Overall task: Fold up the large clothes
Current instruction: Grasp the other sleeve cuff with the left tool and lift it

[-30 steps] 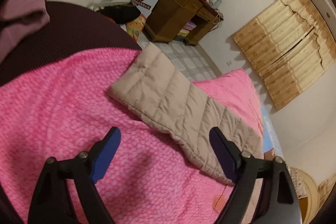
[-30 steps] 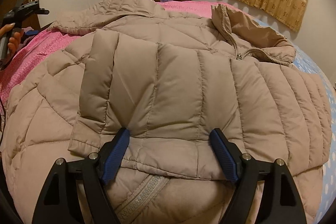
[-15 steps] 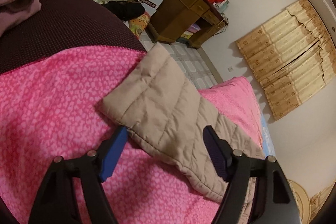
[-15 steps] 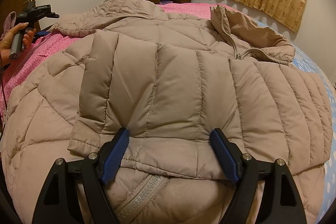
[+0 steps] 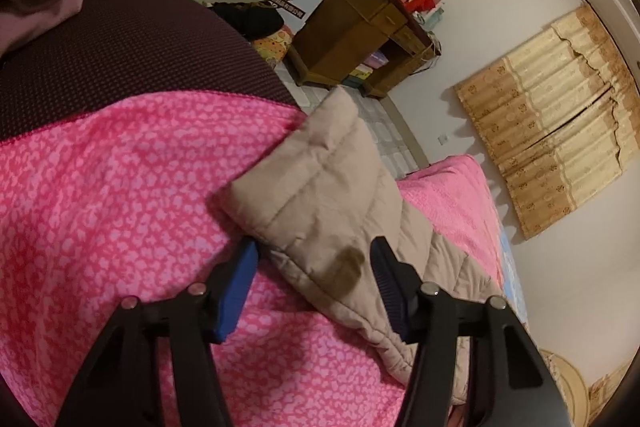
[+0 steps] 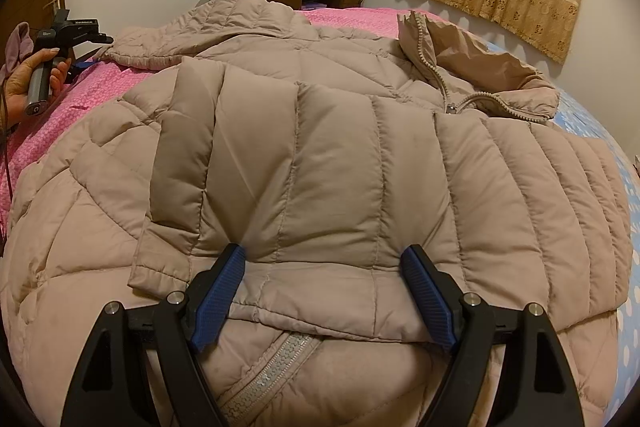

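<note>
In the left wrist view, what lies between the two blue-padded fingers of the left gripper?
The cuff end of the beige quilted jacket sleeve lies between the open left gripper fingers, resting on the pink patterned blanket. The left wrist view shows it.

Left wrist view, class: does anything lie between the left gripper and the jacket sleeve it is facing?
Nothing visible does. The left gripper is open, its jaws either side of the sleeve, which lies bare on the pink blanket. Whether the pads touch the fabric cannot be told.
</note>
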`<state>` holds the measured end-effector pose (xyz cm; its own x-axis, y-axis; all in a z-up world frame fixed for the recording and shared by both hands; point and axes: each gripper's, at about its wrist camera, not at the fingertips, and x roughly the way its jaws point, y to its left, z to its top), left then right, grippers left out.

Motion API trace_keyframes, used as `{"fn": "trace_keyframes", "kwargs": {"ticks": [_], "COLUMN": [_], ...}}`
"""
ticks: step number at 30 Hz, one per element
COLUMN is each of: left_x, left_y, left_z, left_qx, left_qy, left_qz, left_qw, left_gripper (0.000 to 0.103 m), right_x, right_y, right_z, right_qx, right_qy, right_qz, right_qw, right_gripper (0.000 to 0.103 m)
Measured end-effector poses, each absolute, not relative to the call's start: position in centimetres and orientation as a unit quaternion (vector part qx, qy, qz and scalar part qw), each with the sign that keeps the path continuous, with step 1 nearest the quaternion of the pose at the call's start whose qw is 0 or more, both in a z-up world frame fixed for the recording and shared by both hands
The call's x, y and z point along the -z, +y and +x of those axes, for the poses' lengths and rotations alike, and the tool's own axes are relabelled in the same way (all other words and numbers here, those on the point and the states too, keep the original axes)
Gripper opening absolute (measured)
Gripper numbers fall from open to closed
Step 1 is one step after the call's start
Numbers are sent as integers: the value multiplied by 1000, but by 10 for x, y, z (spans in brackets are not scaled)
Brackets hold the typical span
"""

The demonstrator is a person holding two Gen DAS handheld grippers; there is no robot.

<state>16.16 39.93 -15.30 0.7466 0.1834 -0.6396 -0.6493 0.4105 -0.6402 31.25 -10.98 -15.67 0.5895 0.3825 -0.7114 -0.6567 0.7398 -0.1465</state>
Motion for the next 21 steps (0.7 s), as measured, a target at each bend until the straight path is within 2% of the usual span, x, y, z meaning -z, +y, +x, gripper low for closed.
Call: {"fn": "trace_keyframes", "kwargs": {"ticks": [3,8,11,12,13,15,21], "left_x": [155,158,160,159,158,158,157], "left_y": [401,406,409,410,411,414,419], "left_z": [152,155,155,155,154,153,145], "left_qx": [-258,-244,-249,-250,-249,-245,-221], "left_qy": [233,222,217,215,212,217,207], "left_qz": [-492,-491,-490,-488,-482,-471,-480], "left_qw": [798,806,807,808,813,819,823], "left_gripper": [67,65,54,45,28,15,11], "right_x": [157,157,157,157,157,157,157], "right_y": [-109,-109,-110,-110,-109,-108,-108], "right_z": [312,312,312,312,311,311,311], "right_qx": [-297,-296,-296,-295,-294,-292,-292], "right_qy": [339,339,338,338,337,337,337], "right_qz": [-202,-202,-202,-202,-201,-201,-201], "right_qw": [869,870,870,871,871,872,872], "right_gripper": [82,82,82,82,82,82,82]}}
